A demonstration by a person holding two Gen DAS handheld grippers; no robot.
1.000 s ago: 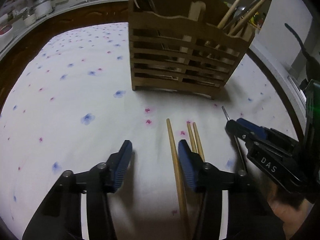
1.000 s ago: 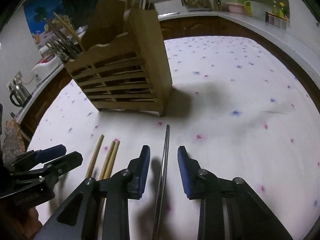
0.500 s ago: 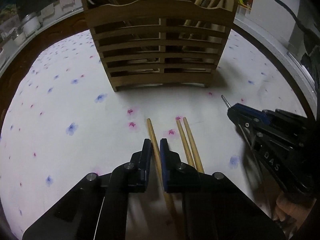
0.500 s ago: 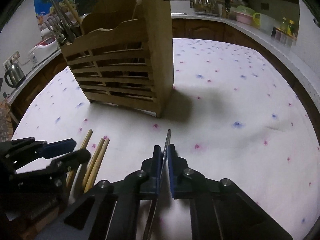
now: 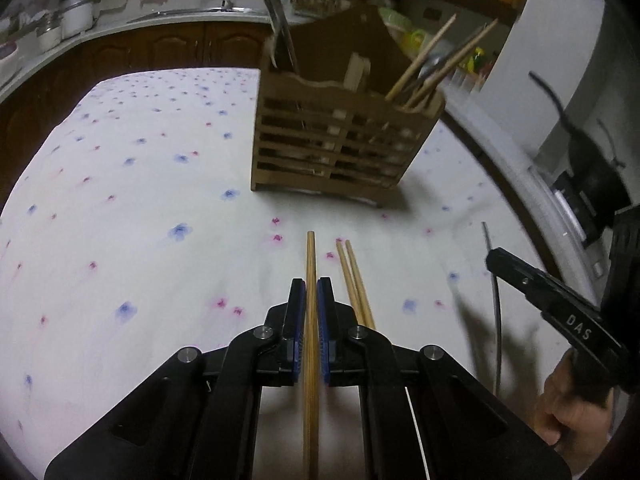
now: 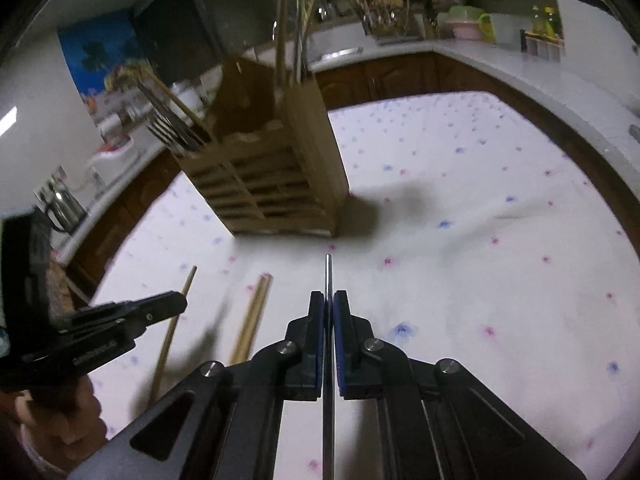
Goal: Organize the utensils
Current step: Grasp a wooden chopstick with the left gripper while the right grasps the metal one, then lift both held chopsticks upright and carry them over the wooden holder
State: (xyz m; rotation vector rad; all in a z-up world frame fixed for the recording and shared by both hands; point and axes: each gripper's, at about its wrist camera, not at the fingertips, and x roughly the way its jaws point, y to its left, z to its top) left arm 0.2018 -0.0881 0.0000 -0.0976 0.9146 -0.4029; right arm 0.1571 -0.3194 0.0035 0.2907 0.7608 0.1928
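My left gripper (image 5: 311, 286) is shut on a wooden chopstick (image 5: 311, 256) and holds it above the flowered cloth. Two more wooden chopsticks (image 5: 354, 280) lie side by side on the cloth just right of it. My right gripper (image 6: 328, 298) is shut on a thin metal chopstick (image 6: 327, 272), lifted off the cloth; it also shows in the left wrist view (image 5: 494, 292). The wooden slatted utensil holder (image 5: 340, 140) stands ahead, with chopsticks and metal utensils upright in its compartments. In the right wrist view the holder (image 6: 276, 184) stands to the front left.
The table is covered by a white cloth (image 5: 132, 208) with blue and pink flowers. A counter with jars (image 5: 76, 20) and a sink runs behind it. A kettle (image 6: 60, 200) stands on the counter at the left in the right wrist view.
Both grippers closed on their chopsticks, the left on the wooden one and the right on the metal one, then rose and pulled back from the holder with them.
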